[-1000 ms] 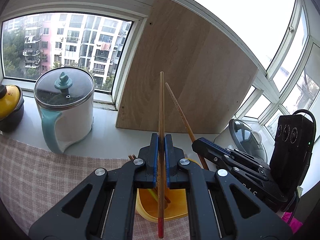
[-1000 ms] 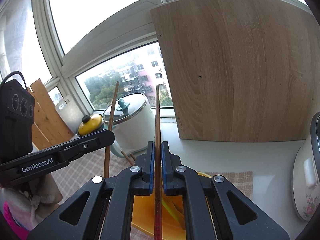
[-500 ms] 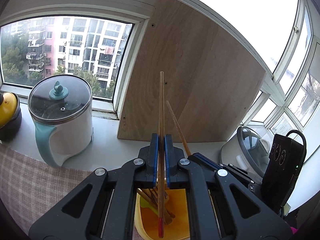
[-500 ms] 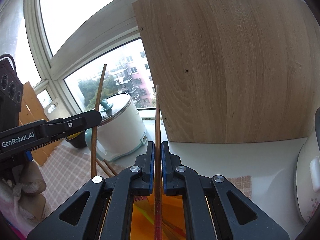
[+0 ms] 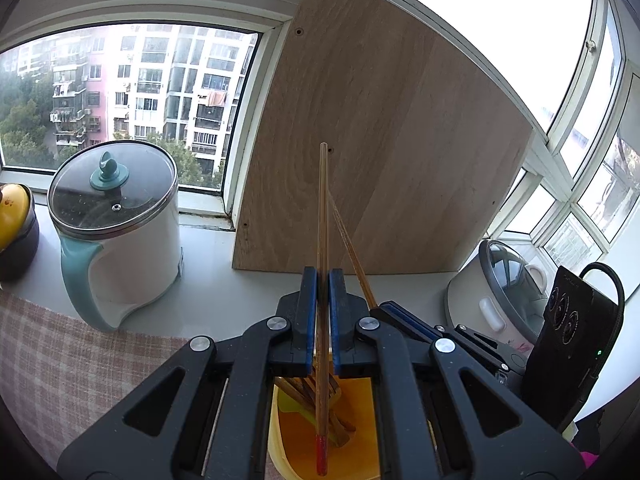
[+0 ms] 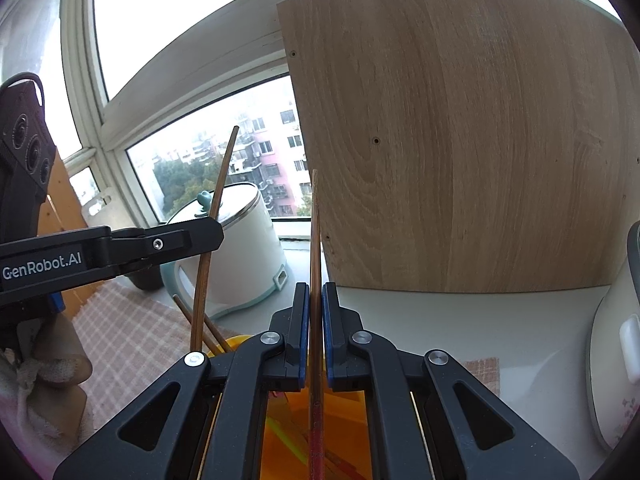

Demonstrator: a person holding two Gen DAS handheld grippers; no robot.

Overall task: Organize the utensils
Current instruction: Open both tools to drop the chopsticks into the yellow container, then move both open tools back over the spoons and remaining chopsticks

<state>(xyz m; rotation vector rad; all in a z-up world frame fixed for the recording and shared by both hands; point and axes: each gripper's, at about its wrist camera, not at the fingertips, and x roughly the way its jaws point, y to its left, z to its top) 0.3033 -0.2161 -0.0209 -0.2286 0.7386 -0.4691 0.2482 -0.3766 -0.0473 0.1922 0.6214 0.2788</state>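
- the left hand-held gripper (image 5: 320,320) was clenched on a single wooden chopstick (image 5: 322,216), which ran straight up the centre of the left wrist frame; its red-tipped lower end hung over the mouth of the yellow utensil holder (image 5: 360,436) at the bottom centre.
- the right hand-held gripper (image 6: 316,332) was likewise clamped on a second chopstick (image 6: 314,240), upright at the centre of the right wrist frame, with its lower end above the same orange-yellow holder (image 6: 344,404).
- several other chopsticks (image 5: 304,392) already leaned inside the holder, beside something light green i could not identify.
- each chopstick looked light, thin and stiff, so it likely needed little squeeze; the smooth, possibly lacquered shaft could slip or pivot between flat pads, a judgement rather than a thing seen.
- both were pinched partway along the shaft, the longer part standing above the jaws; a hold nearer the middle would probably have limited swinging.
- the sticks seemed unlikely to break, but the holder looked light, and i judged a hard poke could tip it on the checked cloth (image 5: 60,368) covering the surface.
- a lidded white pot (image 5: 120,232) stood at centre left and a wooden board (image 5: 380,140) leaned at the window, both apart from the holder.
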